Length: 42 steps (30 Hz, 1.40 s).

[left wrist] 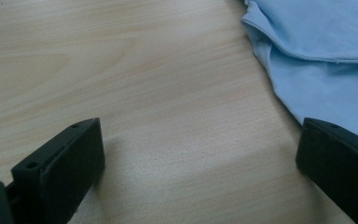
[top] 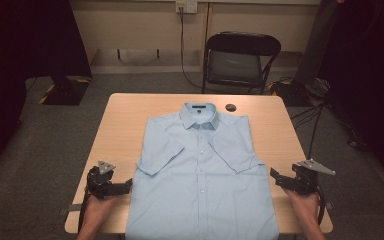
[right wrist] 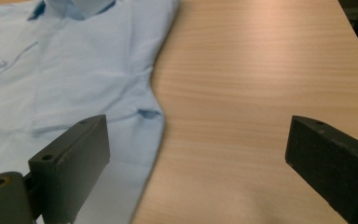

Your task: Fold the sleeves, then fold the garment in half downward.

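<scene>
A light blue short-sleeved shirt (top: 200,170) lies face up on the wooden table (top: 130,107), collar at the far end, both sleeves folded in over the front. My left gripper (top: 128,185) sits at the shirt's left edge, open, with bare table between its jaws and the shirt's edge (left wrist: 317,79) beside the right-hand jaw. My right gripper (top: 274,176) hovers at the shirt's right edge, open and holding nothing. In the right gripper view the shirt (right wrist: 60,79) lies to the left and bare wood (right wrist: 251,93) spreads between the jaws.
A small dark round object (top: 231,107) rests on the table beyond the collar. A black folding chair (top: 240,62) stands behind the far edge. Cables run over the floor at the right. Bare wood flanks the shirt on both sides.
</scene>
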Each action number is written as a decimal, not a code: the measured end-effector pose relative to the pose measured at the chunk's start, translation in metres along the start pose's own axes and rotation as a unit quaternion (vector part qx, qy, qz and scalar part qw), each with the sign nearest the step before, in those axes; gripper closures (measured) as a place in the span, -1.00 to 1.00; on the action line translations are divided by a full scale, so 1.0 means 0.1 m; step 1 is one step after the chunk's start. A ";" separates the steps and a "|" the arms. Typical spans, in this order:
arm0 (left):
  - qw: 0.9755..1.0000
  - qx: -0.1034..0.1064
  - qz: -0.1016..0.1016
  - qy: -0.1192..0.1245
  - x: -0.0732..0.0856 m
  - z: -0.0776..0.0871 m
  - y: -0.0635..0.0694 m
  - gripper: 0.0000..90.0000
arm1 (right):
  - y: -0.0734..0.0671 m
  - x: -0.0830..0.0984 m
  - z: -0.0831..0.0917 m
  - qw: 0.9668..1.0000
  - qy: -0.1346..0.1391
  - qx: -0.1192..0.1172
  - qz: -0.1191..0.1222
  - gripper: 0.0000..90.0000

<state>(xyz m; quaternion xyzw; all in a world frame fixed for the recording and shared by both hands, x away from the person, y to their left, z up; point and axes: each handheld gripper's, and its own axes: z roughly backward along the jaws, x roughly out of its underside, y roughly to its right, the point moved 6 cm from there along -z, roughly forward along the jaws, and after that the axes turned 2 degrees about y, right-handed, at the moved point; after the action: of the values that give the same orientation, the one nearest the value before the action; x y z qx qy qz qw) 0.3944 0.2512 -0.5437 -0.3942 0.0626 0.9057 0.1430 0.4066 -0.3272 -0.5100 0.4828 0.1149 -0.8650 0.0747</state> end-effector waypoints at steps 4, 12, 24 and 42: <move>1.000 0.000 0.000 0.000 0.00 0.00 0.00 -0.99 | 0.10 0.12 0.02 1.000 -0.015 0.025 0.002 -0.90; 1.000 -0.003 0.005 0.003 0.00 0.00 0.00 -0.96 | 0.13 0.25 0.02 0.997 -0.038 0.061 0.009 -0.86; 1.000 -0.009 0.009 0.002 0.00 0.01 -0.03 -0.95 | 0.09 0.25 -0.03 0.997 -0.049 0.053 0.022 -0.82; 0.996 0.072 -0.036 0.043 -0.75 -0.03 0.56 -0.74 | -0.74 -0.44 -0.41 0.991 -0.029 -0.094 0.088 -0.68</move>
<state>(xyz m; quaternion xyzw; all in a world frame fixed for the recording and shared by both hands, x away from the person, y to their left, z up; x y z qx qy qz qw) 0.4282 0.1818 -0.4906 -0.4235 0.1196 0.8753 0.2002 0.4450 -0.2445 -0.4837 0.4565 0.1501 -0.8541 0.1990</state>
